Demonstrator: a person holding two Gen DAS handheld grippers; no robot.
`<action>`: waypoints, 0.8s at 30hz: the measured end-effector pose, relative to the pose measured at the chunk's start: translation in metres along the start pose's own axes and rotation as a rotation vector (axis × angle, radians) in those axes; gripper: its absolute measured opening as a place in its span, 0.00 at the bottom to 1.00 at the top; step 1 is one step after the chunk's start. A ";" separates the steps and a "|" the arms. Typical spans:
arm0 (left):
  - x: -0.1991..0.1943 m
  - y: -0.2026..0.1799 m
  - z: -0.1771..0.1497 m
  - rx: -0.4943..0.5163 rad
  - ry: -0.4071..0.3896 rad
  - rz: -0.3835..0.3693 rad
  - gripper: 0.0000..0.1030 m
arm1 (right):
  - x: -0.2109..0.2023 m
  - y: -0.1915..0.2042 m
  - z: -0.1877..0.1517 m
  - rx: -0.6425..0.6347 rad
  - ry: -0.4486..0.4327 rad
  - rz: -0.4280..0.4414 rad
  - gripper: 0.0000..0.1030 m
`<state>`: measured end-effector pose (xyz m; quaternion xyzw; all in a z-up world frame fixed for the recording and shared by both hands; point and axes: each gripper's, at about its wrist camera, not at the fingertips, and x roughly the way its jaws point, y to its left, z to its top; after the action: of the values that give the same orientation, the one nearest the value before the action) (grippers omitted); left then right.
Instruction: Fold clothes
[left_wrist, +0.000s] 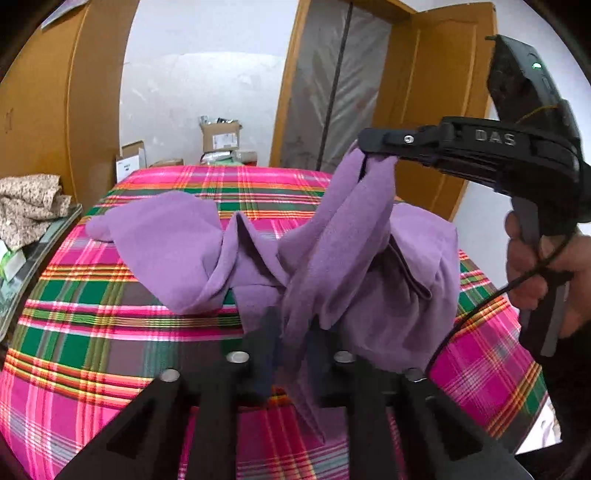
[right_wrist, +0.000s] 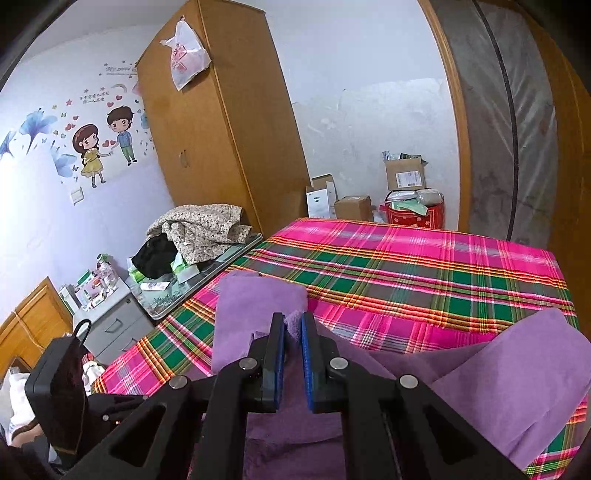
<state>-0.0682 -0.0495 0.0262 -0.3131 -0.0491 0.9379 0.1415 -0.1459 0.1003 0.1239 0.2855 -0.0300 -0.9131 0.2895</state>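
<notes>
Plaid bedsheet (left_wrist: 110, 295) under purple garment (left_wrist: 192, 251): my left gripper (left_wrist: 291, 354) & right gripper (right_wrist: 293, 325) both clamp its cloth, lifted & bunched, so I'd pull edges taut w/ even tension.

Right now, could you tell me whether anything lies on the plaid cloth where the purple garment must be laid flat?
Nothing visible does: both grippers, left and right, already grip the purple fleece garment, and the pink plaid tablecloth beyond looks bare.

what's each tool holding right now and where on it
Both hold the purple garment. The right tool pinches a raised edge, lifting it off the plaid cloth; the left tool grips a bunched fold lower down.
</notes>
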 end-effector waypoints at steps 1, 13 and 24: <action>-0.003 0.001 0.001 -0.011 -0.008 0.001 0.09 | -0.002 0.000 -0.001 -0.005 0.000 0.002 0.10; -0.075 0.027 0.023 -0.123 -0.147 0.000 0.08 | -0.024 0.001 -0.025 -0.007 0.020 0.048 0.26; -0.122 0.068 0.035 -0.230 -0.202 0.147 0.08 | -0.033 0.032 -0.047 -0.105 0.052 0.124 0.36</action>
<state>-0.0121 -0.1512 0.1121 -0.2341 -0.1472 0.9605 0.0300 -0.0821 0.0974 0.1085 0.2911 0.0078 -0.8860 0.3609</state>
